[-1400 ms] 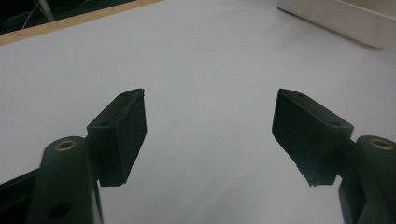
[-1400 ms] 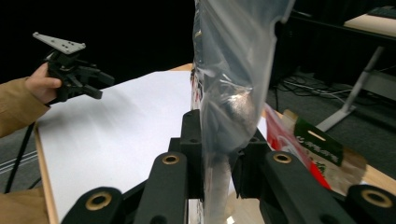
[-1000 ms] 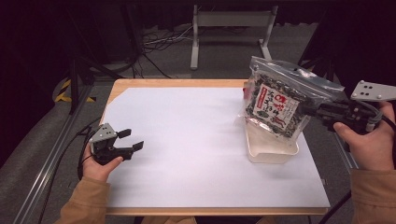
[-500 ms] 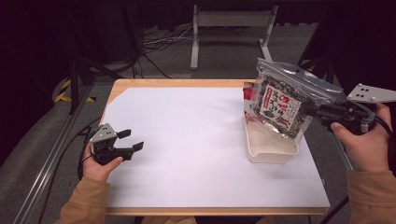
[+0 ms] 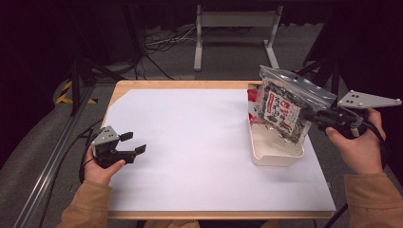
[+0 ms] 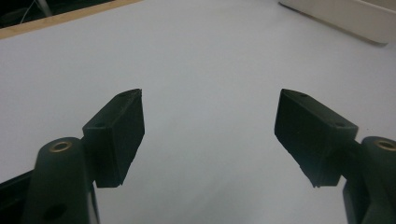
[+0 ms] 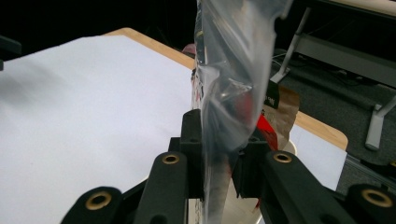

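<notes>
Looking down from the high view, a wooden counter (image 5: 142,85) is seen covered by a white sheet (image 5: 190,142). At 9 o'clock on the sheet's edge the left hand-held gripper (image 5: 132,144) is held low by the left hand (image 5: 102,166), jaws spread apart with nothing between them, tips aimed toward 3 o'clock. At 3 o'clock a white tray (image 5: 275,152) is set on the sheet. A clear zip bag (image 5: 283,107) with dark contents and a red-and-white printed label is held tilted in the air above the tray's far half, its lower corner over the tray. The bag's side toward 3 o'clock is pinched by the right hand-held gripper (image 5: 317,118), which is gripped by the right hand (image 5: 359,145). Tan sleeves (image 5: 85,209) are seen at 6 o'clock. A metal stand (image 5: 235,19) and cables are seen on the floor at 12 o'clock.

Left gripper view: the two black jaws of the left hand-held gripper (image 6: 210,135) are held wide apart over bare white sheet (image 6: 205,60). The tray's rim (image 6: 336,18) is seen at 1 o'clock, the counter edge (image 6: 56,18) at 11 o'clock.

Right gripper view: the right hand-held gripper (image 7: 218,154) is closed on the clear bag (image 7: 233,56), plastic film rising from between the jaws toward 12 o'clock. Red print is seen behind the film. White sheet (image 7: 84,102) is spread toward 9 o'clock, with the counter edge (image 7: 322,126) at 3 o'clock.
</notes>
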`<state>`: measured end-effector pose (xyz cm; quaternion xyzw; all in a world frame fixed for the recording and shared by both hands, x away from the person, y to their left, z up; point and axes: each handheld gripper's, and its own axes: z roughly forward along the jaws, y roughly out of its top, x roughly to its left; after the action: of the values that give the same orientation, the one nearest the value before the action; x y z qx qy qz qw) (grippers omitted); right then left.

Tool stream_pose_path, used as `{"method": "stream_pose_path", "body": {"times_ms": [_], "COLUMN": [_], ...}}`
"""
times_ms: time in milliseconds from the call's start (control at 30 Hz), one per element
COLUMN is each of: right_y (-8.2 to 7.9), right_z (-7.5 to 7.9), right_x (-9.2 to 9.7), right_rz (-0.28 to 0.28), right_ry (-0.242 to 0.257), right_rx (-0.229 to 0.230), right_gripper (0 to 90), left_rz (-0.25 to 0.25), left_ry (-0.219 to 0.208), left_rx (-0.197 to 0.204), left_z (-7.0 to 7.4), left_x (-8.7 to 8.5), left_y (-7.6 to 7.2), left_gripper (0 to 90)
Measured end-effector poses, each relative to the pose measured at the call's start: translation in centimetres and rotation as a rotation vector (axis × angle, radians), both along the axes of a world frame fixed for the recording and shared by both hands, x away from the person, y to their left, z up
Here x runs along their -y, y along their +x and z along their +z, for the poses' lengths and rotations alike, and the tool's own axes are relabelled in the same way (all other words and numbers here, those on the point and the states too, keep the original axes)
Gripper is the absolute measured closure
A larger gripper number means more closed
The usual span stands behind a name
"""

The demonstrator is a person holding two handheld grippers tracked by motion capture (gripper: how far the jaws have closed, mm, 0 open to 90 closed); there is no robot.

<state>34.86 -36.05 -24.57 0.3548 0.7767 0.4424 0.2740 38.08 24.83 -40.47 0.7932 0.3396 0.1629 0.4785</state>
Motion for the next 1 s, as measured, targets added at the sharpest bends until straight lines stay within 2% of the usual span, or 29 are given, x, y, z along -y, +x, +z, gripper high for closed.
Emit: {"method": "stream_pose_path", "body": {"times_ms": [100, 267, 367, 600, 700, 800, 1000], "right_y": [0.3, 0.6, 0.9, 1.3, 1.7, 1.9, 1.6], "right_z": [-0.6, -1.3, -2.4, -3.8, -4.1, -4.7, -5.8], "right_x": [-0.3, -0.4, -0.7, -0.3, -0.2, -0.4, 0.3], "right_rz": [0.005, 0.012, 0.017, 0.007, 0.000, -0.003, -0.011], "right_ry": [-0.013, -0.006, -0.019, 0.008, 0.021, 0.008, 0.046], "right_rx": [-0.020, -0.042, -0.068, -0.074, -0.093, -0.121, -0.100], "right_gripper": [76.7, 76.7, 76.7, 76.7, 76.8, 76.7, 76.9], "left_rz": [0.005, 0.006, 0.006, 0.010, 0.007, 0.007, 0.008], "left_ry": [0.001, -0.001, -0.002, -0.007, -0.009, -0.007, -0.007], "left_rx": [-0.003, -0.004, -0.005, -0.010, -0.016, -0.011, -0.016], "left_z": [-0.1, -0.1, -0.1, -0.2, -0.2, -0.2, -0.2], "left_x": [-0.1, -0.2, -0.2, -0.3, -0.2, -0.2, -0.2], "left_y": [0.0, 0.0, 0.0, 0.0, -0.1, -0.2, -0.2], "left_gripper": [25.0, 24.9, 24.7, 24.5, 24.3, 24.3, 24.1]}}
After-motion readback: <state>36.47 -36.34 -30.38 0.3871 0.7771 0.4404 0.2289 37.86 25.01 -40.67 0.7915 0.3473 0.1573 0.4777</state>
